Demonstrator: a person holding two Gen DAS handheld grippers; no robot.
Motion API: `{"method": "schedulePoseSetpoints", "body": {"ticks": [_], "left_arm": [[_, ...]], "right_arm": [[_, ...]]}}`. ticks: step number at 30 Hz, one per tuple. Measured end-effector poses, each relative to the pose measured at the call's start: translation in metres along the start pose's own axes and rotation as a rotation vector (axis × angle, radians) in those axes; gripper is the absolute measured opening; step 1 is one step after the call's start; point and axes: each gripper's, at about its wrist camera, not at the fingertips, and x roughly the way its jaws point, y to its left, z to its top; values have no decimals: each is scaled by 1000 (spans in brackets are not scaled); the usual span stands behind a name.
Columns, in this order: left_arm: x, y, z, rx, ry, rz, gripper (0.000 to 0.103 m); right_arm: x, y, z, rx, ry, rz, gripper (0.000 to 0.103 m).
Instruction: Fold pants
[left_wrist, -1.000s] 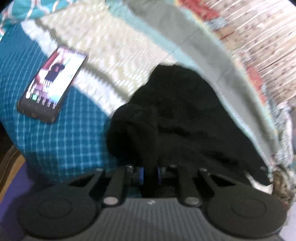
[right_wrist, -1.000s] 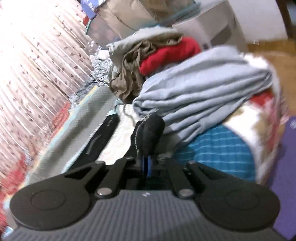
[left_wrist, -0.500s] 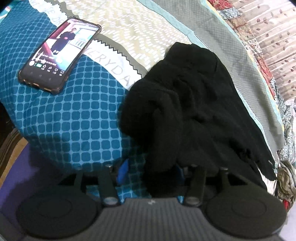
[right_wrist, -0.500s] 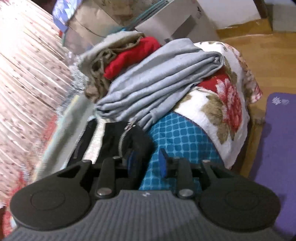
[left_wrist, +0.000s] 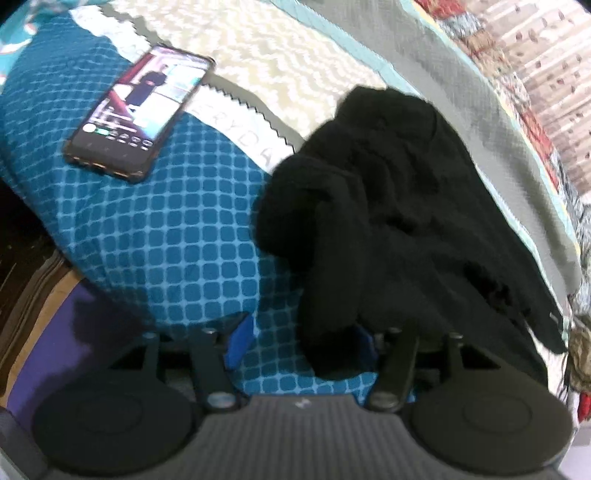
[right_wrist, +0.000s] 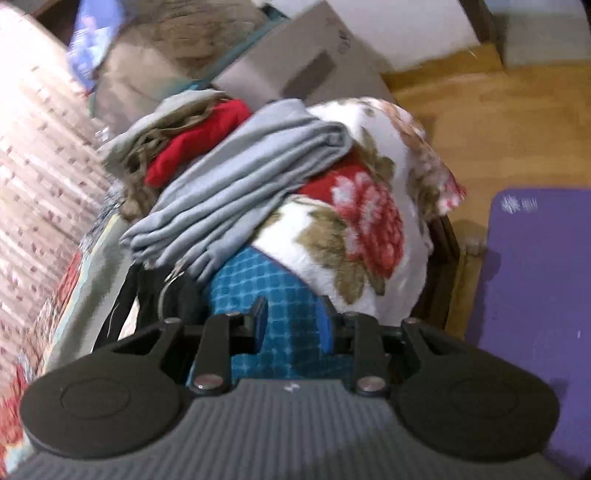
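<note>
- Left gripper (left_wrist: 301, 341): jaws spread wide, with blue pads (left_wrist: 240, 338) on the inner faces. A fold of the black pants (left_wrist: 399, 229) lies in the gap against the right-hand pad; nothing is pinched.
- Pants: a crumpled black heap on the bed, lying across the blue checked blanket (left_wrist: 166, 240) and the grey strip of bedding (left_wrist: 491, 122) beyond it. One edge reaches down between the left gripper's jaws.
- Phone (left_wrist: 142, 110): lies flat on the blue checked blanket with its screen lit, well apart from the pants.
- Right gripper (right_wrist: 293, 319): jaws spread, with only the blue checked blanket showing between them. It grips nothing.
- Pants in the right wrist view (right_wrist: 155, 295): a dark bundle with a metal zipper, just beside the gripper's left-hand finger, outside the jaws.
- Grey cloth (right_wrist: 243, 184): folded, resting above the pants and against a floral blanket (right_wrist: 354, 229).
- Red garment (right_wrist: 192, 147): lies behind the grey cloth in a pile of clothes.
- Purple mat (right_wrist: 535, 295): lies on the wooden floor beside the bed.
</note>
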Motion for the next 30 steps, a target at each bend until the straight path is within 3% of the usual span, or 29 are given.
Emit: {"method": "schedulePoseSetpoints", "body": {"ticks": [2,7,9,10,12,13,15,19,26,28,30], "left_arm": [[-13,-1,-2,-3,-43,1,55],[-40,3,-14,2,-147,-7,55],[-43,7,-20,2,-144,-15,55],[-44,11,-24,1,-134,-23,55],[-43,14,-28,1,-127,-33,55],[-44,15,-29,3,-130,-36,55],[-46,14,-27,20,-138,-57,55],[-46,-2,-25,81,-159,-117,55],[-23,-50,-26,258,-116,-266,55],[-9,-60,-31,293,-77,-249,55],[7,-65,-35,320,-46,-180,54]], "right_arm": [[0,9,-4,-31,41,60,32],[5,58,-43,-213,251,289,32],[14,77,-64,-346,350,262,31],[20,82,-73,-431,382,182,28],[32,72,-77,-469,382,6,34],[30,63,-71,-403,372,5,33],[15,62,-64,-387,315,28,33],[-20,93,-67,-514,227,109,34],[-28,152,-83,-575,276,299,34],[-21,167,-94,-590,306,337,34],[-17,181,-107,-619,329,343,34]]}}
